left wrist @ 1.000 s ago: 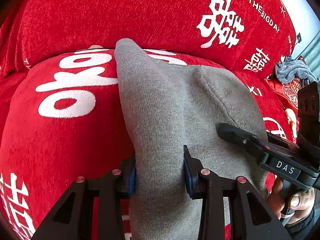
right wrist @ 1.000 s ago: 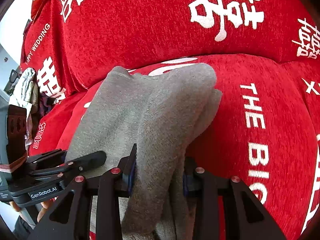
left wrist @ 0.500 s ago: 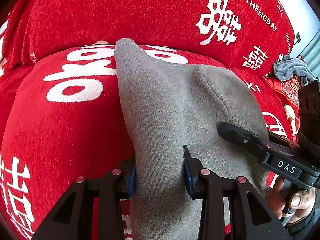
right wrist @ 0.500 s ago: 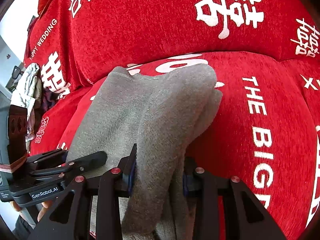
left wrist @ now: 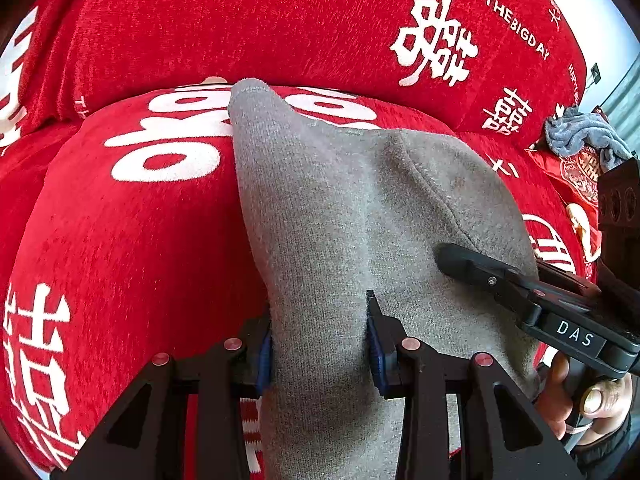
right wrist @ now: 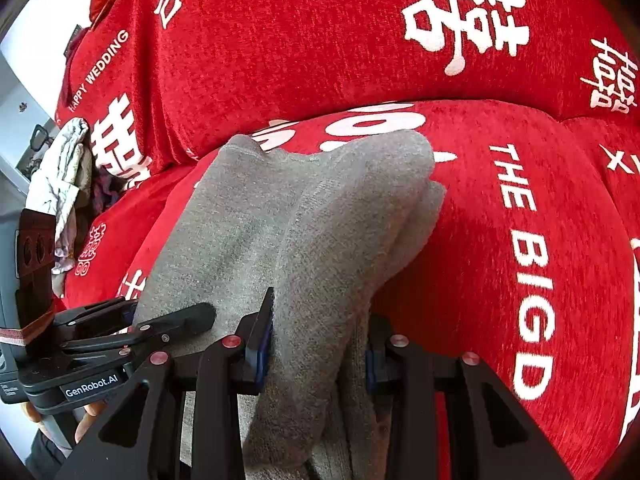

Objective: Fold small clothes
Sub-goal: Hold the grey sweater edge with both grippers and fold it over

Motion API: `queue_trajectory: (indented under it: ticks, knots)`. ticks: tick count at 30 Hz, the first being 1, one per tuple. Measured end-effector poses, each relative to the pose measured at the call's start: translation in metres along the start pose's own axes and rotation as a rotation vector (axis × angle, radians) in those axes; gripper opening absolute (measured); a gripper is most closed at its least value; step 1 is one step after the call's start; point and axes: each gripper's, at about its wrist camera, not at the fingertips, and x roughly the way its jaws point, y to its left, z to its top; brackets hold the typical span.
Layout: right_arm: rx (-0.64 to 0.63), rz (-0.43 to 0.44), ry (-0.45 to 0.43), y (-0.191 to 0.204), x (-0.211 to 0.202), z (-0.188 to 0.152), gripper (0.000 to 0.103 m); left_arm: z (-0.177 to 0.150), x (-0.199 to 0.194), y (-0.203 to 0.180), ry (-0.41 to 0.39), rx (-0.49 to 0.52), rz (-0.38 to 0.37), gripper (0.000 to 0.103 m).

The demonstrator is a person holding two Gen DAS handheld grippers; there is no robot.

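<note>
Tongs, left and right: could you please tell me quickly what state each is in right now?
Left tongs: closed on the grey sock.
Right tongs: closed on the same grey sock.

Each wrist camera sits close behind its own jaws, looking steeply down past them. Both views share the gray garment (left wrist: 340, 220) between the jaws and the red sofa cover (right wrist: 320, 40) beyond.

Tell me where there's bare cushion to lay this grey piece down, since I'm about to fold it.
Free: the red seat cushion left of the grey garment, and the stretch printed THE BIG DAY on its right. Crowded: the far ends, with a grey cloth and a pale bundle.
</note>
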Motion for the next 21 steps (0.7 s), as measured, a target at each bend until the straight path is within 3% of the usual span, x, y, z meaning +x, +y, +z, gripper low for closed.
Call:
queue_trajectory:
  ticks: [21]
  knots:
    - [-0.03,0.013,-0.019,0.019,-0.017,-0.033,0.037,-0.04,-0.024,0.001,-0.03,0.006,0.023,0.039]
